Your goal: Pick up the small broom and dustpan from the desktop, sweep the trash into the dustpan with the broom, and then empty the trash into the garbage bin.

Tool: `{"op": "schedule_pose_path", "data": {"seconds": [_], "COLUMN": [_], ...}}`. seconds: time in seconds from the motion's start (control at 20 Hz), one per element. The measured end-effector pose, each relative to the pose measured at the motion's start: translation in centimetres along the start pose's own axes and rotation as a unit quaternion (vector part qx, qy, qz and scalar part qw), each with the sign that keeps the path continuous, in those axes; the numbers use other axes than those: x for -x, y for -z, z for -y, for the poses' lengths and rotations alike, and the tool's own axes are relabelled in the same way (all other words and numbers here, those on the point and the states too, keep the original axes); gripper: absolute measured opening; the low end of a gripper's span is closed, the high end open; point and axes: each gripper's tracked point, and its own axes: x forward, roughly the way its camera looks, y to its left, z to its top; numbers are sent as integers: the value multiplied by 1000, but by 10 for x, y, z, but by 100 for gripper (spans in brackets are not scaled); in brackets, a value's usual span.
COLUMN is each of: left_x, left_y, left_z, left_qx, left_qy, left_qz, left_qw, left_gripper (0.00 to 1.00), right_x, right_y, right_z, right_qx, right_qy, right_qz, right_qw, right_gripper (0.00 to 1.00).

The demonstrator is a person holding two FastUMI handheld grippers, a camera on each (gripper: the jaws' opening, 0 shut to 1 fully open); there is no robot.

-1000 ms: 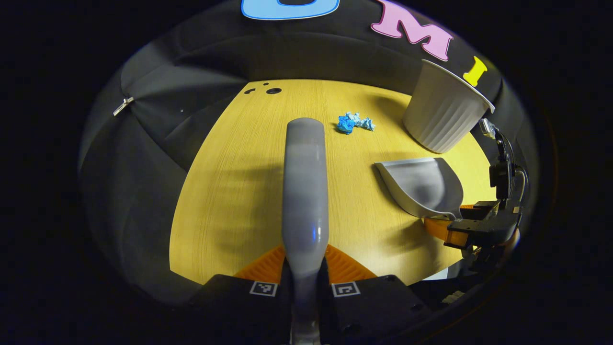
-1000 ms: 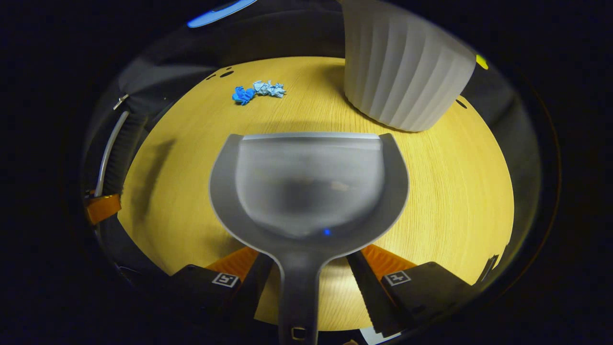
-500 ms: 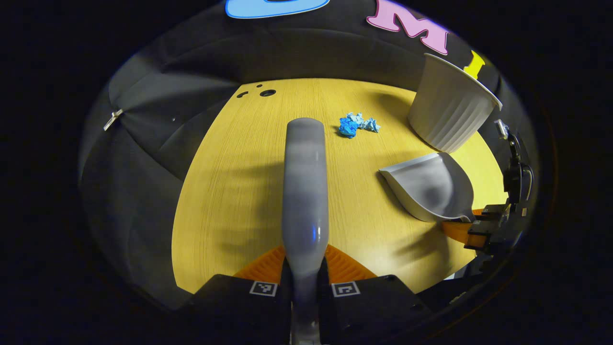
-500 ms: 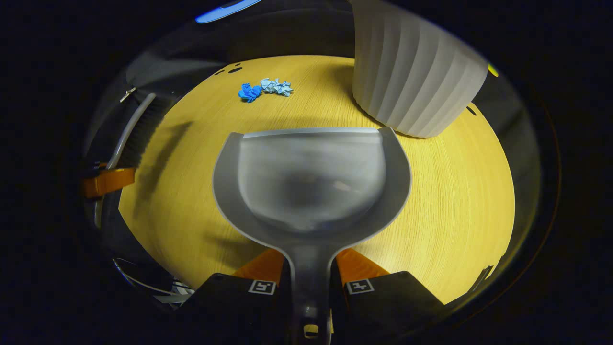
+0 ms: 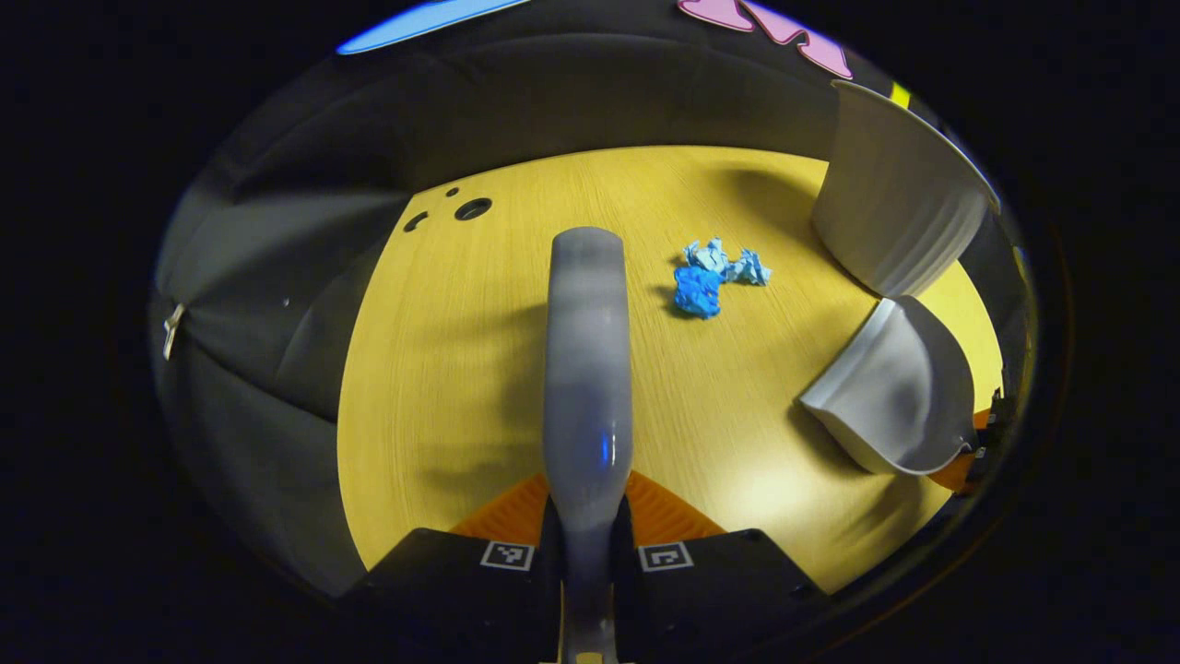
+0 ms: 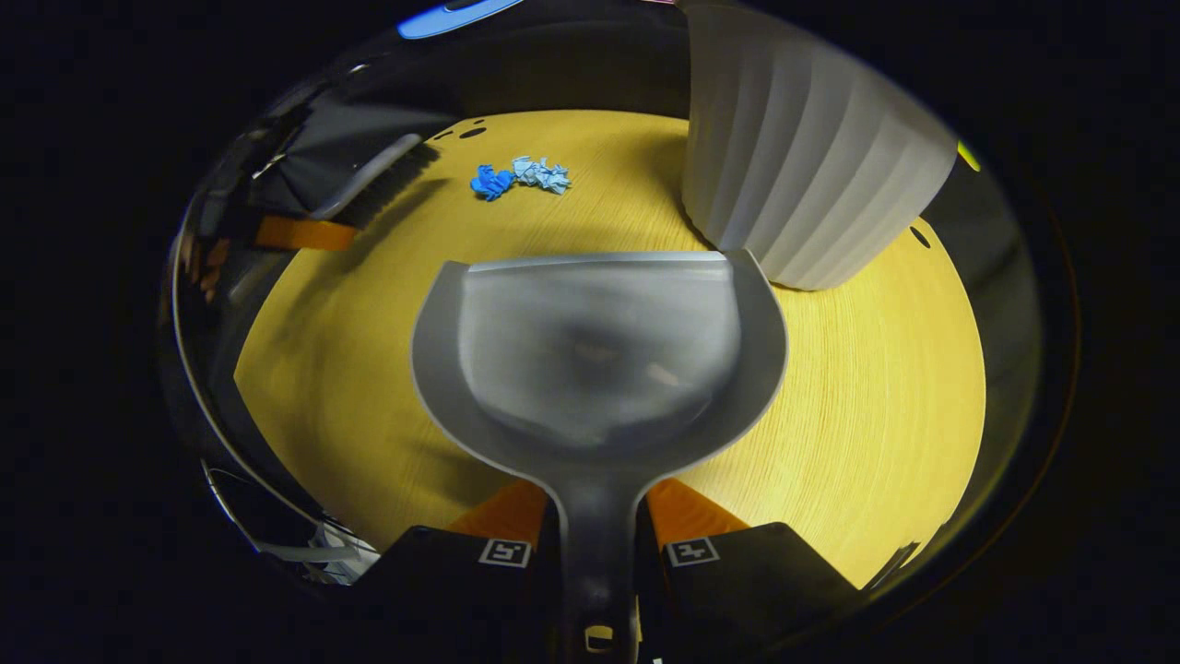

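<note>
In the left gripper view, the left gripper [image 5: 587, 544] has its fingers pressed in on the grey handle of the small broom [image 5: 586, 369], which runs straight ahead over the yellow wooden counter [image 5: 442, 369]. Farther out, a little to the right of the broom's far end, the crumpled blue trash [image 5: 710, 277] lies on the counter. To the right, the dustpan [image 5: 899, 392] hangs tilted near the counter's edge, and just past it stands the ribbed white garbage bin [image 5: 899, 207].

In the right gripper view, the right gripper [image 6: 597, 553] has its fingers clamped on the dustpan's handle, the pan [image 6: 599, 355] spreading out ahead. The garbage bin [image 6: 802, 166] stands just past its right front corner. The trash [image 6: 521, 177] lies well beyond, to the left, with the broom's bristles [image 6: 387, 175] nearby.
</note>
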Motion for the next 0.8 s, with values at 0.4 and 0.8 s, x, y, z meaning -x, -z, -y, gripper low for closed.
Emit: {"op": "schedule_pose_path", "data": {"seconds": [0.4, 0.8], "left_x": [-67, -78], "left_y": [-87, -111], "left_z": [0, 53], "left_qx": [-175, -333], "left_qy": [5, 82], "left_qz": [-5, -12], "left_qw": [985, 939], "left_gripper": [27, 30], "right_x": [5, 5], "right_y": [-1, -1], "right_z": [7, 11], "right_qx": [29, 70], "right_qy": [-14, -10], "right_qz": [2, 4], "right_qw": [999, 998], "right_gripper": [38, 38]}}
